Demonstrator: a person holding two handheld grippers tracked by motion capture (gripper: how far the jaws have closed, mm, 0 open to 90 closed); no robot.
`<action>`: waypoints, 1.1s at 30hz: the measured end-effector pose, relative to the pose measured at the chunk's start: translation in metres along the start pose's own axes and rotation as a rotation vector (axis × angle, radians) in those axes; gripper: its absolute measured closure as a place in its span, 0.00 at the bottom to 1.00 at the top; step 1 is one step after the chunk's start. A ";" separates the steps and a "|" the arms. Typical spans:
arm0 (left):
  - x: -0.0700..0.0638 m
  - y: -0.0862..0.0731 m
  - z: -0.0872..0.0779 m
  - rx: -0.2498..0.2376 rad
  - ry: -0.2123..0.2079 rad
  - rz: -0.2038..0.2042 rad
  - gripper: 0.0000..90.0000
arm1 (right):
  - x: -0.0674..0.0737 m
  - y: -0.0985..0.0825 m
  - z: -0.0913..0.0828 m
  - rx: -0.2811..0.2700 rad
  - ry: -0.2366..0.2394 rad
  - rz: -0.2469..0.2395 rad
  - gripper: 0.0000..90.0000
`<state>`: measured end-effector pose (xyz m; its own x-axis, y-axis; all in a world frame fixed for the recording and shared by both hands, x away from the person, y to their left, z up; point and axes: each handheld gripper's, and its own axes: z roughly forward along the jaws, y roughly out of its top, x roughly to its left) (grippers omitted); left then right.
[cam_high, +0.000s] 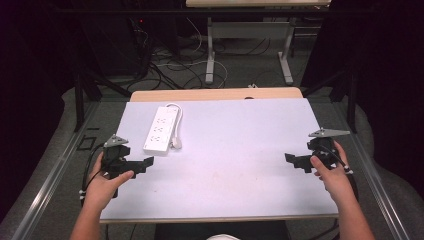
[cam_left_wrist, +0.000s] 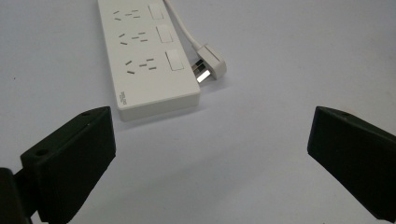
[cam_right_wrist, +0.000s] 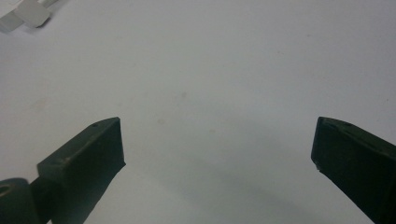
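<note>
A white power strip lies on the white table top, toward its far left, with its cord looped back and its plug resting beside it. In the left gripper view the power strip and the plug lie just beyond the jaws. My left gripper is held low at the table's left edge, open, with nothing between its jaws. At the right edge my right gripper is also open and empty over bare table.
The table's wooden far edge shows past the white top. Beyond it stand desk legs and loose cables on the floor. Metal rails run along both sides of the table.
</note>
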<state>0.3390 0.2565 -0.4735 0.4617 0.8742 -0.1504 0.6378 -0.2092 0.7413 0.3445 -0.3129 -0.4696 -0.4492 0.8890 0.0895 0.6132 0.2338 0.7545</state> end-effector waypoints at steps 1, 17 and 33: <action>-0.001 0.000 0.001 -0.002 0.003 0.001 0.01 | 0.001 0.000 0.000 0.004 -0.002 0.005 0.02; -0.005 0.000 0.004 0.009 0.033 -0.005 0.07 | 0.013 -0.001 0.007 0.000 -0.025 -0.038 0.01; -0.009 0.007 0.013 0.006 0.070 -0.005 0.11 | 0.015 -0.006 0.017 0.017 -0.048 0.020 0.00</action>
<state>0.3474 0.2418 -0.4751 0.4141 0.9038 -0.1080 0.6439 -0.2070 0.7365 0.3452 -0.2946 -0.4841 -0.4049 0.9114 0.0731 0.6330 0.2217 0.7417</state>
